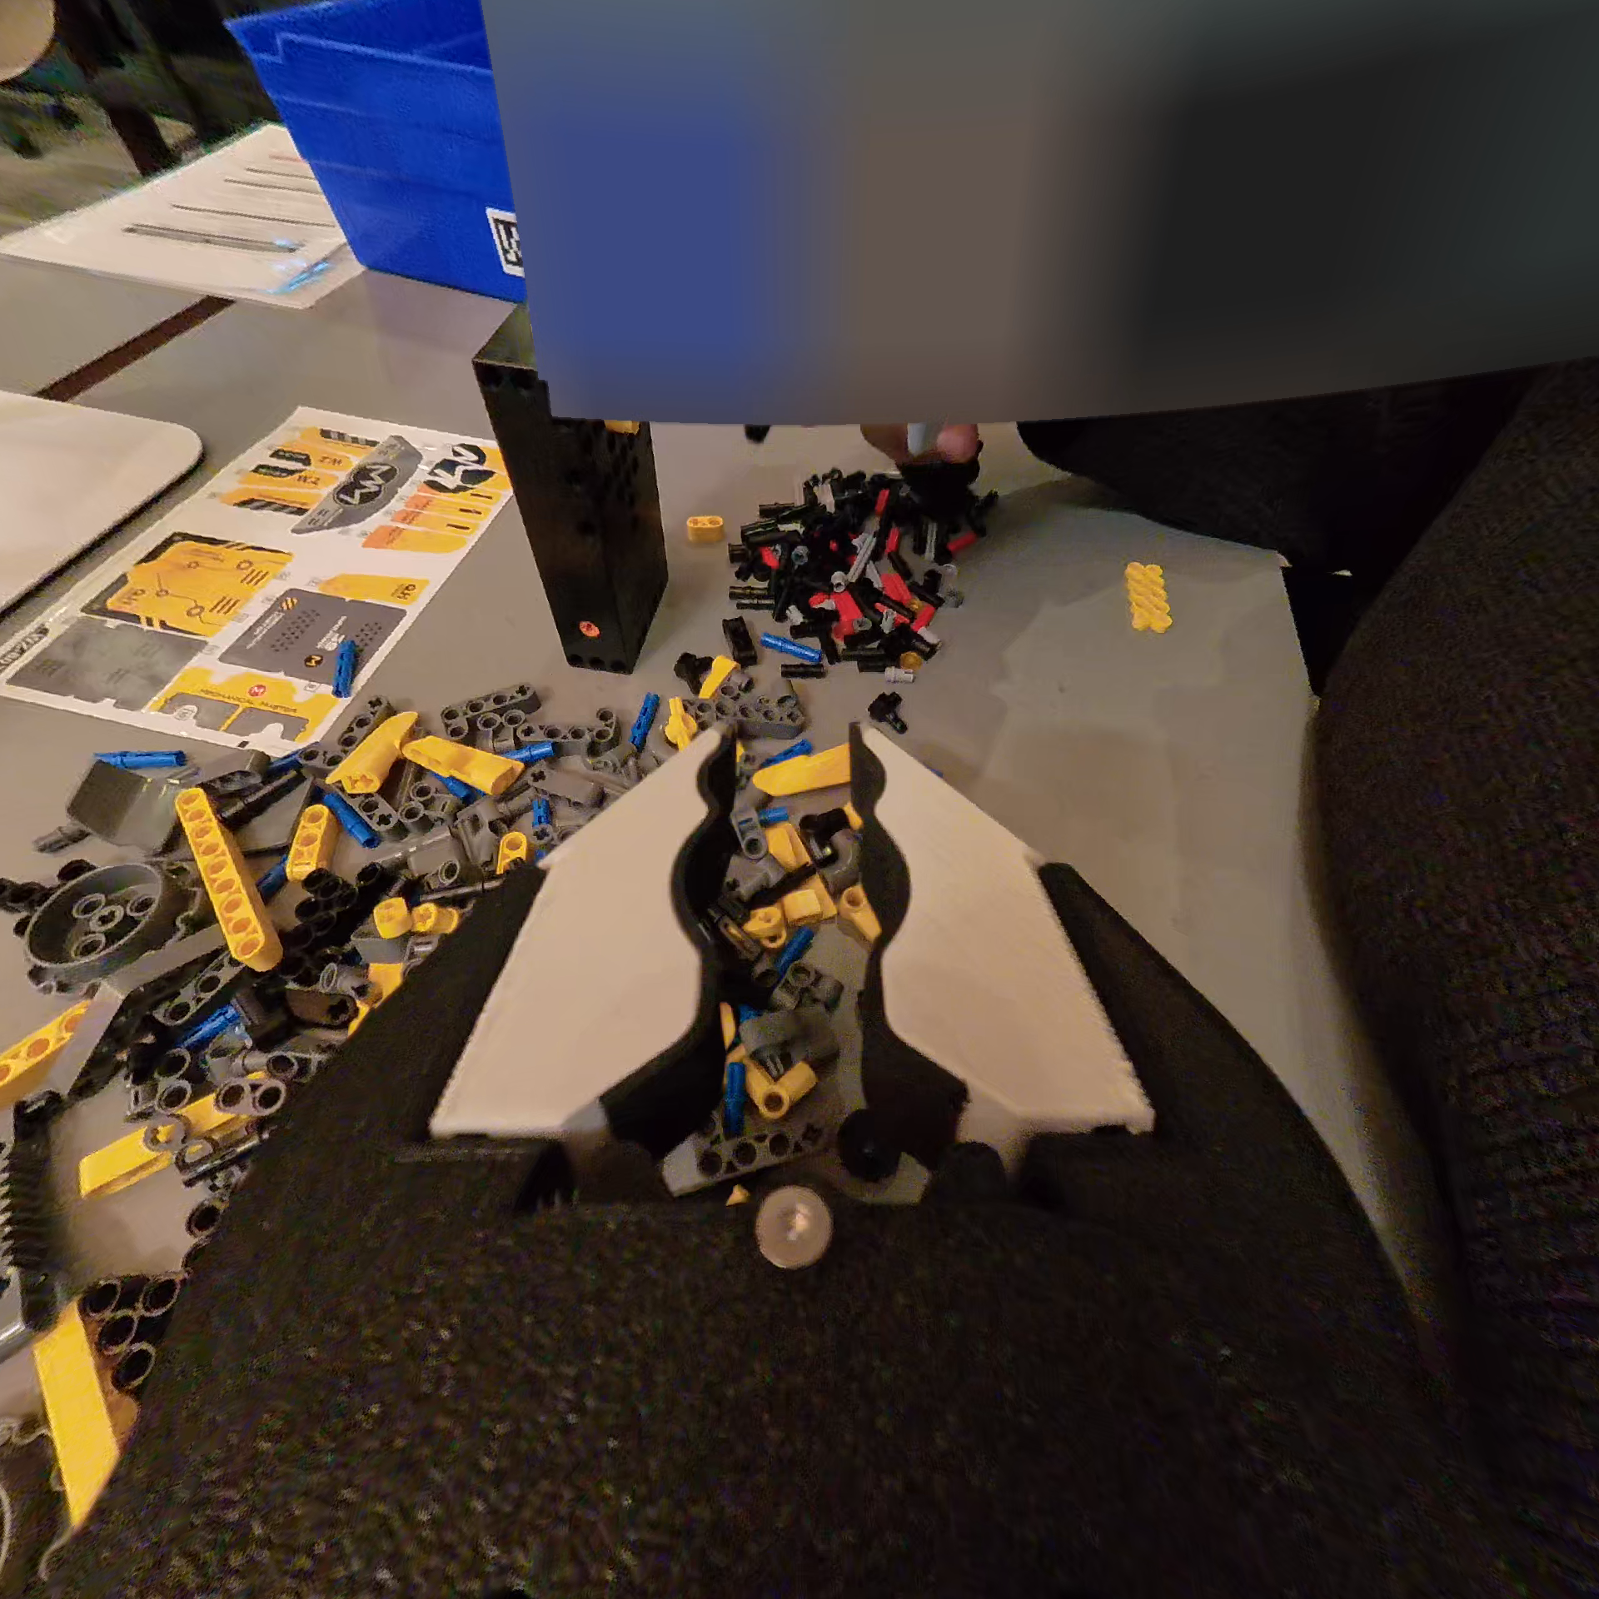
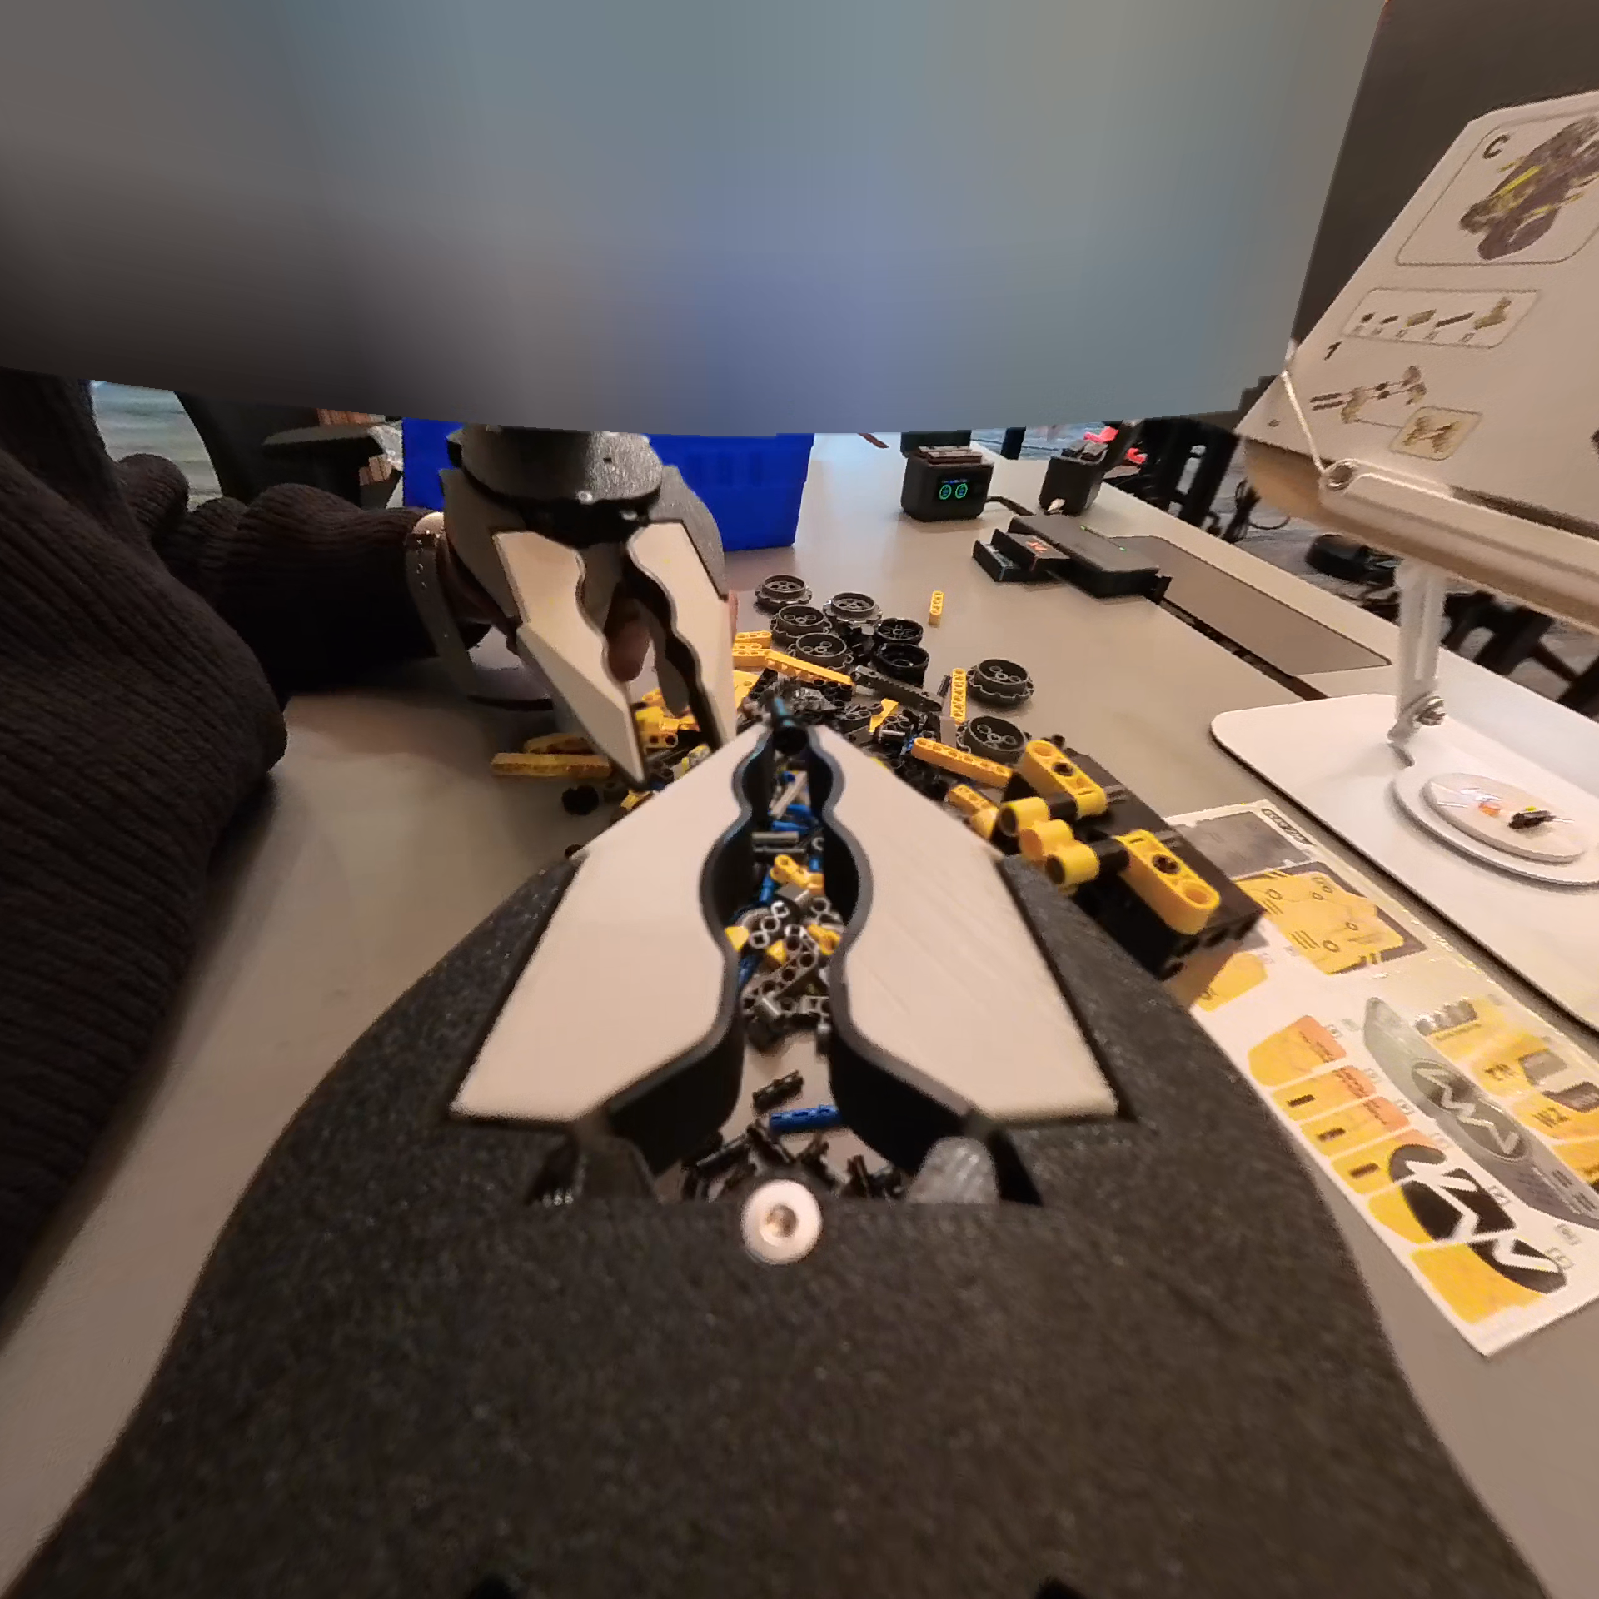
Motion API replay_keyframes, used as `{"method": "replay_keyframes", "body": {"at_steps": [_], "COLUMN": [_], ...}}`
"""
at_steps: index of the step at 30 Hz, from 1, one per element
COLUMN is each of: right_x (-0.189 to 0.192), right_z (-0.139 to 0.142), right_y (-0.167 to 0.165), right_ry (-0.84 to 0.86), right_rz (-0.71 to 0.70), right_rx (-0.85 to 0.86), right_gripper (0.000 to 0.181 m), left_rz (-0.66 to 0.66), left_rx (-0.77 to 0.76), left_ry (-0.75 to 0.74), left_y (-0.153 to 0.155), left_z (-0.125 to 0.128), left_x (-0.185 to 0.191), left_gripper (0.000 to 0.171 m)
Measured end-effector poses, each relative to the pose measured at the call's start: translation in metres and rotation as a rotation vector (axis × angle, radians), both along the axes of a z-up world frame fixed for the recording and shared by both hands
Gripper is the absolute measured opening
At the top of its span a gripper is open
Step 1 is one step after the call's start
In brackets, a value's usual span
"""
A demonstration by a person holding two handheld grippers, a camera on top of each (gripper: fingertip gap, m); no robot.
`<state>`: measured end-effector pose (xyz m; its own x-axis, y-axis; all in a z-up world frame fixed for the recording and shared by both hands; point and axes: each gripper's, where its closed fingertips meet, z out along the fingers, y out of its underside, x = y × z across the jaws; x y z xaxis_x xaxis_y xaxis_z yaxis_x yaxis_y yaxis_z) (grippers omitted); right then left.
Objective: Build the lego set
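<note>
My left gripper is open and empty, with its jaws apart low over a loose heap of yellow, grey and blue building pieces. It also shows in the right wrist view, held by a hand in a dark sleeve, with its tips down in the heap. My right gripper is shut on a small black pin pinched at its tips, just right of the left gripper's tips. A smaller pile of black and red pins lies beyond the left gripper.
A black perforated block stands upright by a sticker sheet; both also show in the right wrist view, block and sheet. An instruction booklet rests on a white stand. Dark wheels, a blue bin and electronics lie farther back.
</note>
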<state>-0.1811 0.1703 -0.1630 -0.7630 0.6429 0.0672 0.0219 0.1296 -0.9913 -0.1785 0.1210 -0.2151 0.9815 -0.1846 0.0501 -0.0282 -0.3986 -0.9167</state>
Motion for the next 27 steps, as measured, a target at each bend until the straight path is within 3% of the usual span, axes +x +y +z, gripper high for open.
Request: {"method": "replay_keyframes", "body": {"at_steps": [23,27], "right_x": [-0.009,-0.012], "right_z": [0.048,0.046], "right_y": [0.046,0.051], "right_ry": [0.156,0.150], "right_rz": [-0.184,-0.209], "right_rx": [-0.222,-0.209], "right_gripper": [0.005,0.005], "left_rz": [0.039,0.114], "left_rx": [0.027,0.068], "left_ry": [-0.003,-0.032], "left_y": [0.004,0.006], "left_z": [0.005,0.013], "left_x": [-0.004,-0.018], "left_gripper": [0.028,0.028]}}
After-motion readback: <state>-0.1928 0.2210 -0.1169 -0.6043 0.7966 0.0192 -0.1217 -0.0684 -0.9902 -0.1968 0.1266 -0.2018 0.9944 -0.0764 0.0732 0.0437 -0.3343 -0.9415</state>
